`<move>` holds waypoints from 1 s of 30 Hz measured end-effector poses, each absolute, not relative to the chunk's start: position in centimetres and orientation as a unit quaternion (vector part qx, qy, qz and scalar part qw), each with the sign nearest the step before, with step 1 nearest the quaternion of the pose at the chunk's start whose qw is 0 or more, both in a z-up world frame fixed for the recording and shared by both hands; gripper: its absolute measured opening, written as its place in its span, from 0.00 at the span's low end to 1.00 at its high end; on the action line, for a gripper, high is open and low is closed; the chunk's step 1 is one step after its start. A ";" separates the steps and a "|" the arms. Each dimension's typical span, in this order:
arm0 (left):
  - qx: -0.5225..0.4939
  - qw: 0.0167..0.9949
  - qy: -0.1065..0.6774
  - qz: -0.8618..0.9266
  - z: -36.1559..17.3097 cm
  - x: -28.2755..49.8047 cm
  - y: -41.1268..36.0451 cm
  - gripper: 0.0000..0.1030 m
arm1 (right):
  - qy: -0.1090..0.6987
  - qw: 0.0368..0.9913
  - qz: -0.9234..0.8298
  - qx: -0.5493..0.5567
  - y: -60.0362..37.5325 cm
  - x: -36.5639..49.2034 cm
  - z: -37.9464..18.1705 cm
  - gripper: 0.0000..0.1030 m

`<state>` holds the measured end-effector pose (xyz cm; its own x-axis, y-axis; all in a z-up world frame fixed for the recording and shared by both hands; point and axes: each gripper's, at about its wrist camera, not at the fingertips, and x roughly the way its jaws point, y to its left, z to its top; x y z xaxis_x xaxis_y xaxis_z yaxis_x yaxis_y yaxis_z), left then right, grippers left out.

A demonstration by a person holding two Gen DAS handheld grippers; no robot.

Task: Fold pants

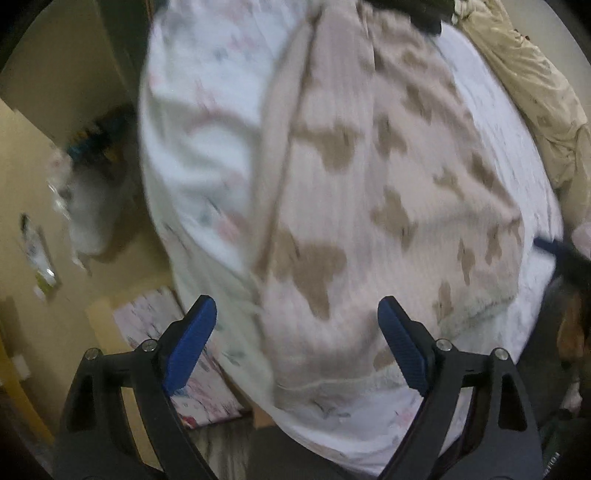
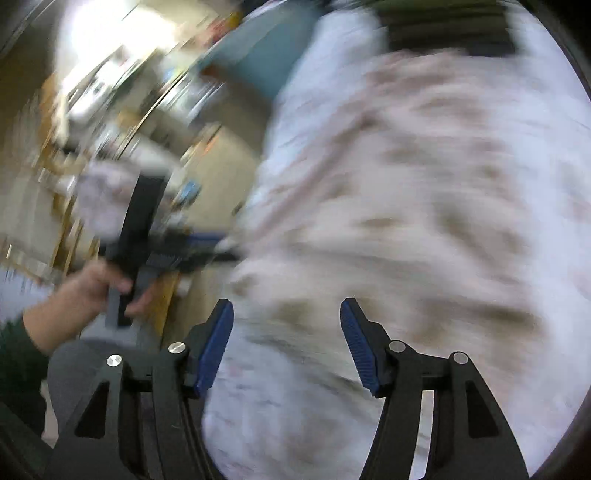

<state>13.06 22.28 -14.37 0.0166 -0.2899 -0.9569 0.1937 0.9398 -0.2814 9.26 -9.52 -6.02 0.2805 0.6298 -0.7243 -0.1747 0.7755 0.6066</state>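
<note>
Pale pink pants (image 1: 369, 192) with tan bear-shaped patches lie spread on a white printed bed sheet (image 1: 207, 140). My left gripper (image 1: 297, 310) is open and empty, its blue pads above the near hem of the pants. In the blurred right wrist view the pants (image 2: 424, 206) fill the right side. My right gripper (image 2: 286, 314) is open and empty over their near edge. The left gripper (image 2: 207, 245) shows there at the pants' left edge, held by a hand (image 2: 92, 284). The right gripper's blue tip (image 1: 550, 245) shows at the right edge of the left wrist view.
A beige jacket (image 1: 535, 81) lies at the bed's far right. A dark object (image 1: 413, 11) sits at the bed's far end. Left of the bed is a tan floor (image 1: 37, 177) with clutter, a white bag (image 1: 85, 218) and a printed box (image 1: 155, 325). Shelves (image 2: 92, 110) stand far left.
</note>
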 end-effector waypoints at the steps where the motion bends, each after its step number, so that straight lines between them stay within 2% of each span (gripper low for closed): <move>1: -0.040 0.699 0.691 -0.181 -14.9 12.8 21.9 0.77 | 0.541 0.776 0.228 0.232 -12.3 8.7 -6.5 0.64; 2: -0.042 0.686 0.700 -0.195 -15.4 12.4 21.4 0.66 | 0.545 0.774 0.199 0.253 -14.6 8.3 -7.3 0.64; 3: -0.038 0.681 0.702 -0.204 -15.5 12.1 21.0 0.48 | 0.553 0.770 0.174 0.267 -16.3 8.1 -8.3 0.64; 5: -0.002 0.688 0.697 -0.201 -15.2 11.5 19.9 0.31 | 0.574 0.748 0.142 0.301 -18.0 7.2 -11.0 0.65; 6: 0.005 0.686 0.700 -0.199 -15.1 11.4 19.5 0.18 | 0.583 0.733 0.140 0.321 -18.2 6.9 -12.2 0.65; 9: 0.042 0.684 0.701 -0.198 -13.9 10.9 18.5 0.04 | 0.596 0.704 0.159 0.352 -16.1 6.3 -15.2 0.65; 11: 0.067 0.690 0.692 -0.201 -12.4 10.2 17.5 0.03 | 0.589 0.710 0.173 0.344 -14.7 6.4 -15.6 0.60; 12: 0.079 0.697 0.683 -0.203 -11.4 9.8 17.1 0.02 | 0.587 0.714 0.195 0.328 -13.3 6.4 -15.3 0.47; 13: 0.089 0.705 0.674 -0.204 -10.3 9.4 16.5 0.02 | 0.592 0.712 0.212 0.313 -12.7 6.5 -15.1 0.24; 14: 0.096 0.710 0.668 -0.201 -9.4 9.1 15.9 0.02 | 0.597 0.711 0.222 0.298 -11.4 6.6 -14.9 0.12; 15: 0.099 0.717 0.661 -0.198 -8.4 8.9 15.6 0.02 | 0.597 0.716 0.230 0.279 -10.4 6.5 -14.2 0.05; 22: 0.093 0.784 0.590 -0.170 0.9 8.2 14.1 0.02 | 0.521 0.768 0.233 0.290 -14.3 4.9 -6.4 0.03; 30: -0.025 0.857 0.476 -0.197 14.4 3.2 10.9 0.02 | 0.407 0.831 0.248 0.287 -21.6 1.5 10.4 0.03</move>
<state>3.24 10.95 14.38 0.4704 -0.3605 -0.8055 0.3136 0.9215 -0.2293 1.50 -21.56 10.35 0.5460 0.6458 -0.5338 -0.1790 0.7123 0.6786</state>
